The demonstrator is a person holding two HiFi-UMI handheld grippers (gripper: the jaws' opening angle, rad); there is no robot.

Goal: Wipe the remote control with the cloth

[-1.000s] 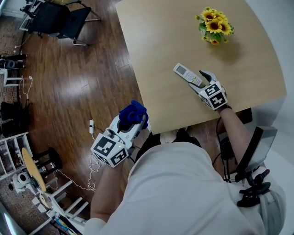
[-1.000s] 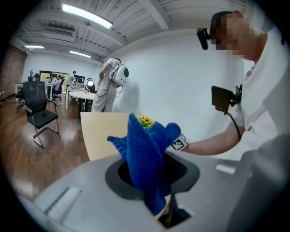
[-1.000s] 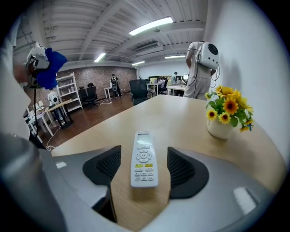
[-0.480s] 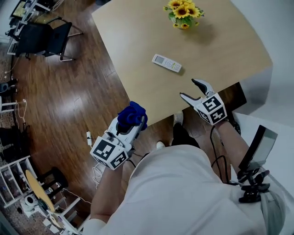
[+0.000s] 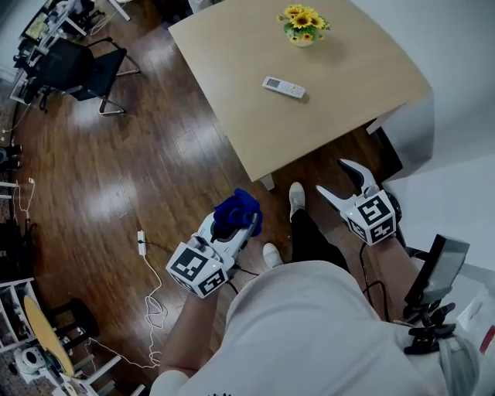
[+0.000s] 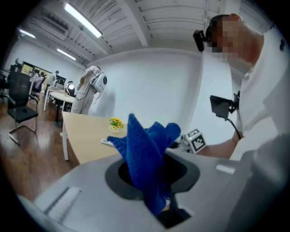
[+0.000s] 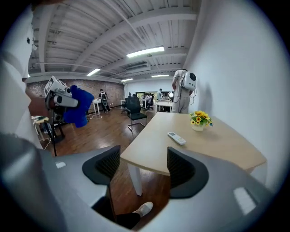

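In the head view, the remote control point(image 5: 284, 87) lay flat on the tabletop point(image 5: 352, 69), near the pot of sunflowers point(image 5: 302, 24) and well apart from both claws, which hung over the wooden floor point(image 5: 116, 155) beside the person's shoes. The left claw point(image 5: 241, 226) was clamped on the bunched blue cloth point(image 5: 232, 207). The right claw point(image 5: 334, 179) had its jaws apart, having just been opening, with nothing between them. Wiping could not start from this far away, and a hurried reach back might have clipped the tabletop's edge. In the left gripper view, the cloth stood up from the closed jaws in loose peaks and seemed to be pinched only at its lower folds. A swift swing might therefore have pulled it free, or brought only a floppy corner onto the remote control. In the right gripper view, the spread pads framed the near edge of the tabletop, with the remote control small and far beyond them. Left unsteadied, so light a thing would probably have skidded under the wipe, toward the sunflowers or off the edge.
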